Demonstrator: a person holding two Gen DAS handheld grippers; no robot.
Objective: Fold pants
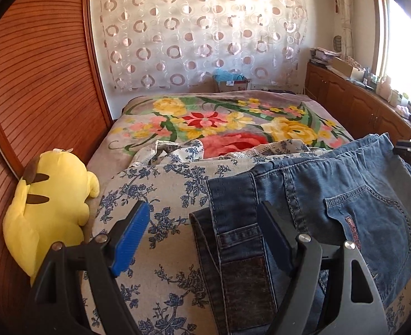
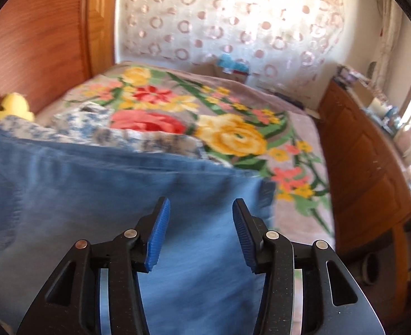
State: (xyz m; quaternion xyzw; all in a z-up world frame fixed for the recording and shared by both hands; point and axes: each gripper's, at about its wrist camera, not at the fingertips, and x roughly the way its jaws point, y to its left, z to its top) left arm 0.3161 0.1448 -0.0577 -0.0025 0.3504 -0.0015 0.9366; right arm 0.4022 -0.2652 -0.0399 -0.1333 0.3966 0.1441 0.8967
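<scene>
Jeans [image 1: 303, 195] lie on a blue-flowered sheet [image 1: 155, 195] on the bed, under both grippers. Left gripper [image 1: 205, 229] spread wide over the waistband edge, nothing pinched. Right gripper [image 2: 201, 229] half open above plain denim, view blurred, nothing gripped. Yellow plush toy [image 1: 49, 209] left of the left gripper against the wooden headboard [image 1: 37, 83]. Floral blanket [image 1: 219, 122] ahead, wooden cabinets [image 2: 373, 181] right.

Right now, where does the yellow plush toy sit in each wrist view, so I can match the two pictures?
Left wrist view: the yellow plush toy lies at the left edge, against the wooden headboard, beside the blue-flowered sheet.
Right wrist view: only a blurred sliver of it shows at the far left, above the jeans.
Shared landmark: the floral blanket.
</scene>
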